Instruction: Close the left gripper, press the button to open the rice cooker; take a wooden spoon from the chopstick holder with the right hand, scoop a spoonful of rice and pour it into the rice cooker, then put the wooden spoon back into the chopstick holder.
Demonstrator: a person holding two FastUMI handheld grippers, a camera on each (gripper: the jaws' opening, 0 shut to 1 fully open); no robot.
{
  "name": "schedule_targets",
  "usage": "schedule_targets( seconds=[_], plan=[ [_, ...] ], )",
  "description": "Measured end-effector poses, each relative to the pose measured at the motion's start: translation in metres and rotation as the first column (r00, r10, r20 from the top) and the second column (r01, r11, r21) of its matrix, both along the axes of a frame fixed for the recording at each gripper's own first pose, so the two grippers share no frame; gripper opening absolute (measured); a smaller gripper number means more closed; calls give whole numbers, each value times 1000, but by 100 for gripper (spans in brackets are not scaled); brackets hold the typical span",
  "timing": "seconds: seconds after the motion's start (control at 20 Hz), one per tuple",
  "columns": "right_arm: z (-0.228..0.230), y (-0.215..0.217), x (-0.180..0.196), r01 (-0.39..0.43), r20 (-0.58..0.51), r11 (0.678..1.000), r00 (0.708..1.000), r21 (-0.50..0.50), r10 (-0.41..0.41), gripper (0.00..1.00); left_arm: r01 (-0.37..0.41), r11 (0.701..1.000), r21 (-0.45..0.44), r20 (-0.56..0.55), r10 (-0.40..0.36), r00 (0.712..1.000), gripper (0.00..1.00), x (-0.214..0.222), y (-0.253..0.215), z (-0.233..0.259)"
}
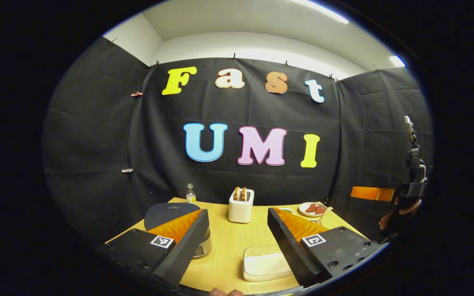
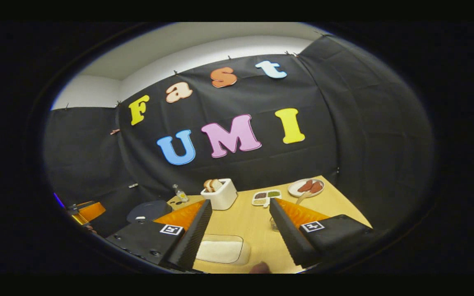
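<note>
A: Wood-grain tabletop (image 1: 228,242) fills the lower centre of the left gripper view. Left gripper (image 1: 237,230) has its fingers wide apart w/ nothing between them. It's meant to be closed before the button press.

B: Rice cooker?

A: Dark round-lidded rice cooker with a shiny metal body (image 1: 167,213) sits lower left, partly behind the left-hand finger. Lid looks down; can't make out the button.

B: Right side?

A: Right gripper (image 2: 239,224), fingers also apart, empty, hanging over the table. Pale rectangular rice tray (image 2: 220,250) is at bottom centre, just under the fingers. A wooden spoon handle (image 2: 303,197) pokes up lower right by the round plate of reddish food (image 2: 307,187); chopstick holder itself, can't tell for sure.

B: Risks?

A: Imo, pressing w/ open fingers could straddle or slip off the button, so the lid won't pop. The cooker is half hidden behind that finger, so aim may drift. White toaster with bread slices (image 1: 241,205) and a small clear bottle (image 1: 190,193) stand near; a wide swing could knock them.
</note>
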State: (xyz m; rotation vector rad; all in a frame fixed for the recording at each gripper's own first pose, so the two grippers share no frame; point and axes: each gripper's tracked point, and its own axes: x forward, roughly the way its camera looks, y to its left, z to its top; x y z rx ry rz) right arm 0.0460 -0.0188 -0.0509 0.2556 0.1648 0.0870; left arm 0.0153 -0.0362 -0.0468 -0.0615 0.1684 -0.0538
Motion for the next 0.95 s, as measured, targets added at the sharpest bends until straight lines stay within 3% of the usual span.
schedule_targets(
  seconds=[0.4,0.95],
  plan=[
    [22,20,-4,-7,53,998,999,-61,10,88,-51,998,-45,23,52,998,98,-19,27,8],
    [18,40,1,-23,39,995,999,-95,27,88,-81,995,-52,35,82,996,95,-20,55,7]
  ],
)
